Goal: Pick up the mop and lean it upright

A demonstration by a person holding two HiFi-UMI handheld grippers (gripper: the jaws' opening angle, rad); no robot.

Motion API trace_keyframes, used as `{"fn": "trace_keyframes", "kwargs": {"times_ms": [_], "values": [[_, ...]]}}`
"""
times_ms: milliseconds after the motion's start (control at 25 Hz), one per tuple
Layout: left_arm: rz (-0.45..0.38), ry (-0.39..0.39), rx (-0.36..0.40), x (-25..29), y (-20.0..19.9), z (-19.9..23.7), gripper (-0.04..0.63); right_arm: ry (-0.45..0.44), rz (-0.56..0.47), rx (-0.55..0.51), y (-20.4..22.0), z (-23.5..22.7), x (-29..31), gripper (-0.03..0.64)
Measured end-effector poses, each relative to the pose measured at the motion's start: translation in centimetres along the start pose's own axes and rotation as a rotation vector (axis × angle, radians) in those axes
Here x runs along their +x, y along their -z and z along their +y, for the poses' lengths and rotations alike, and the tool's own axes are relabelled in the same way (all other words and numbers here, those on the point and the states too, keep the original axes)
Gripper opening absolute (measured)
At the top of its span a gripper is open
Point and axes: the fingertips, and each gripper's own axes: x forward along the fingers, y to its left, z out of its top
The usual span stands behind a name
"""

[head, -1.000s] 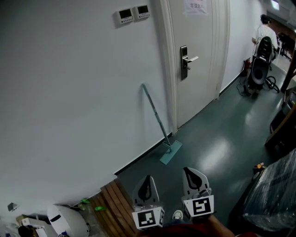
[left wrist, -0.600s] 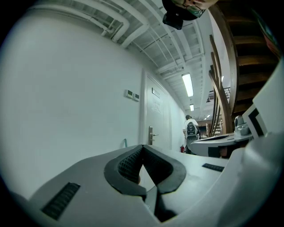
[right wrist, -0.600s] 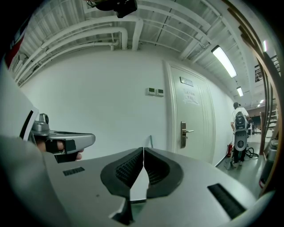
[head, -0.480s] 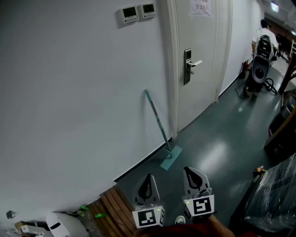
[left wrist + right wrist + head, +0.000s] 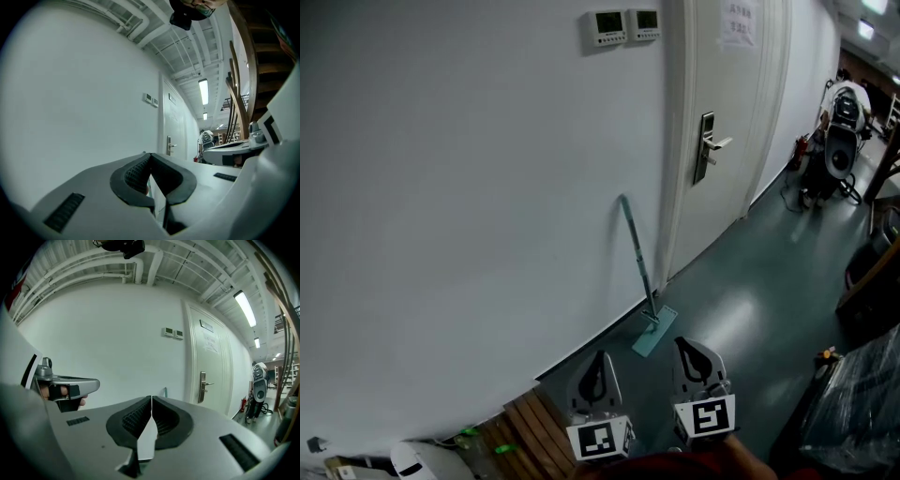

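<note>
Mop (image 5: 642,272); slim teal pole; flat rectangular head

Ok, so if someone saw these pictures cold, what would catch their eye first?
Most likely the teal mop, which leans upright against the white wall just left of the door, its flat head on the dark floor. Next come the two tools low in the head view, the left hand-held gripper and the right hand-held gripper, both shut, empty and apart from the mop.
</note>
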Motion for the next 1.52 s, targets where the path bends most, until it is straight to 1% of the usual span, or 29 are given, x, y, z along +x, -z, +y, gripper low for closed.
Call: {"fn": "trace_keyframes", "kwargs": {"times_ms": [120,200,320,440,680,840,960,1080,1240,1360,1520], "values": [[0.017,0.012,0.019,1.2,0.7,2.0,0.014,0.022,0.002,-0.003,-0.2,0.8,1.5,0.018],[0.009,0.028,0.004,1.8,0.7,2.7,0.014,0.039,0.005,-0.006,-0.2,1.1,2.1,0.018],[-0.008,0.055,-0.030,2.8,0.6,2.8,0.014,0.057,0.008,-0.016,-0.2,1.2,3.1,0.018],[-0.005,0.077,-0.033,3.9,0.8,2.9,0.014,0.066,0.008,-0.018,-0.2,1.1,4.3,0.018],[-0.004,0.084,-0.023,7.6,1.6,2.7,0.014,0.065,0.001,0.008,0.7,-1.1,8.0,0.018],[-0.010,0.062,-0.009,11.7,1.5,2.9,0.014,0.037,-0.013,0.019,0.8,-3.0,12.4,0.018],[0.002,0.037,-0.013,15.3,1.7,3.1,0.014,0.009,-0.011,0.018,1.0,-4.5,15.8,0.018],[0.022,0.015,-0.006,19.2,2.0,3.2,0.014,-0.002,-0.013,0.023,0.7,-7.0,19.2,0.018],[0.018,-0.016,0.018,23.7,1.7,3.1,0.014,-0.016,-0.028,0.037,-0.2,-10.3,23.0,0.018],[0.005,-0.031,0.027,26.5,1.1,2.5,0.014,-0.037,-0.033,0.026,-0.2,-12.1,25.3,0.018],[-0.008,-0.048,0.015,29.6,0.6,1.9,0.014,-0.072,-0.038,0.024,-0.5,-13.4,27.7,0.018]]}}
